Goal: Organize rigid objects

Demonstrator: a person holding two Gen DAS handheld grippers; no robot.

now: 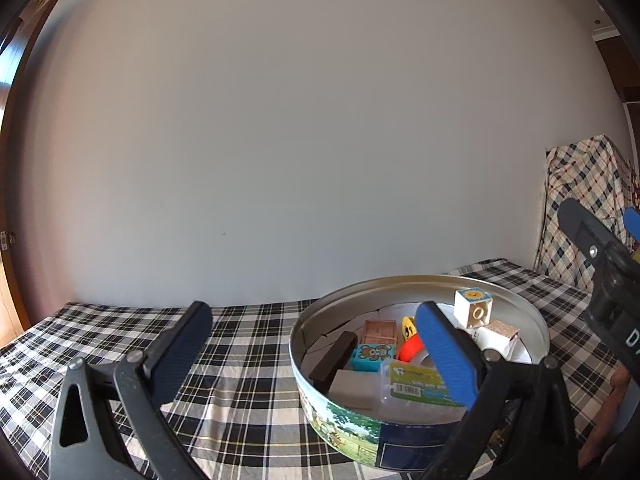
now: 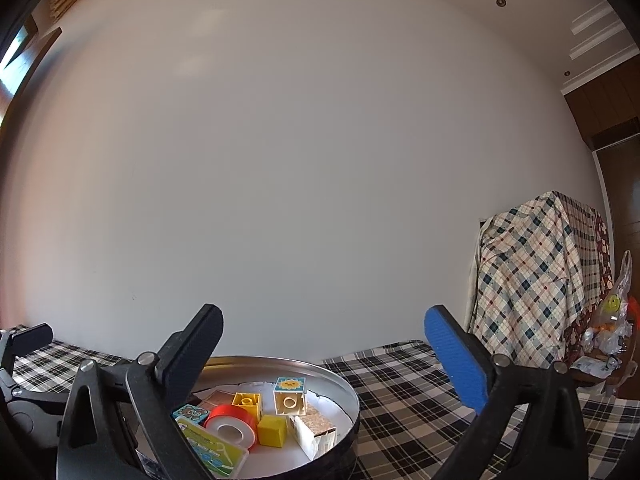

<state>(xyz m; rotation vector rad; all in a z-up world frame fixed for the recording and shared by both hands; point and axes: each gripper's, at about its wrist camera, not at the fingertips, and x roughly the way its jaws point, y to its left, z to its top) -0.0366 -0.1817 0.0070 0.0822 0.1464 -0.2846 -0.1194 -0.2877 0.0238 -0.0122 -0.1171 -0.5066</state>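
A round tin (image 1: 420,364) sits on the plaid surface (image 1: 248,360), at the lower right of the left wrist view and the lower left of the right wrist view. Inside lie small things: a sun block (image 2: 289,396) upright near the far wall, a yellow block (image 2: 272,430) and a red tape roll (image 2: 232,426) in the middle, a teddy block (image 1: 371,357), a green floss box (image 2: 212,446) and a grey block (image 1: 354,390) toward the near side. The left tool (image 1: 316,352) is spread wide, its blue finger over the tin, pinching nothing. The right tool (image 2: 324,356) is spread wide too, above the tin's right rim, empty. A checked cloth (image 2: 536,276) drapes something at the right edge.
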